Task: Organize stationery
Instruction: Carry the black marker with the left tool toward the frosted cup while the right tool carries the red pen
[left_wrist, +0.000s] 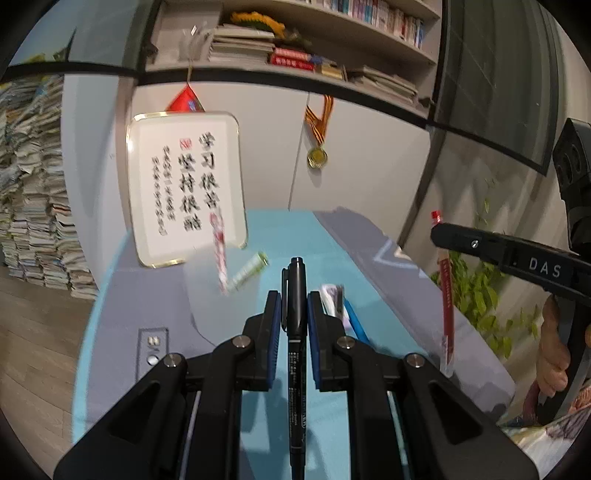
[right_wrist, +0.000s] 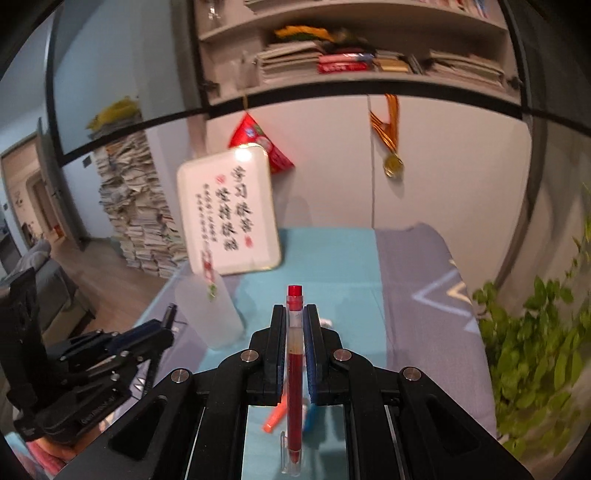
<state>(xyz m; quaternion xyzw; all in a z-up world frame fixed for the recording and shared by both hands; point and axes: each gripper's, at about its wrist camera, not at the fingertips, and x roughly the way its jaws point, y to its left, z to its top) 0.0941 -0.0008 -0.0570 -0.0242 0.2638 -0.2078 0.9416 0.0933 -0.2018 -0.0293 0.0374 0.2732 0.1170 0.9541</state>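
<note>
Stationery in both grips, both lifted clear of the desk. Left gripper (left_wrist: 293, 295): jaws nearly closed, clamped on a black marker (left_wrist: 295, 332) that runs lengthwise between the pads, capped tip toward 12 o'clock. Right gripper (right_wrist: 294, 321): jaws nearly closed on a red gel pen (right_wrist: 294, 369), red end at 12 o'clock, clear clip at 6 o'clock. In the left wrist view the same red pen hangs near-vertical at 3 o'clock, pinched near its top by the right tongs.

Frosted cup (right_wrist: 208, 314) stands at 10 o'clock in the right wrist view, on the blue desk mat (right_wrist: 332, 258), in front of a tilted calligraphy plaque (right_wrist: 229, 210). A red-and-white patterned pen (left_wrist: 218, 254) leans in it. Green tube (left_wrist: 248, 272) seems to lie on the mat beside it. On the mat below the right jaws: an orange marker (right_wrist: 275, 415) and a blue pen (right_wrist: 309, 417), only partly visible. Second blue pen or the same one, cannot tell, shows by the left jaws.

Step, as judged: pickup done, carry to the cup in hand. Next move calls for swinging each pen over the cup mouth, tipping it toward upright, then opening the jaws. One hand at a time, or the tongs crowd each other at the rim.
</note>
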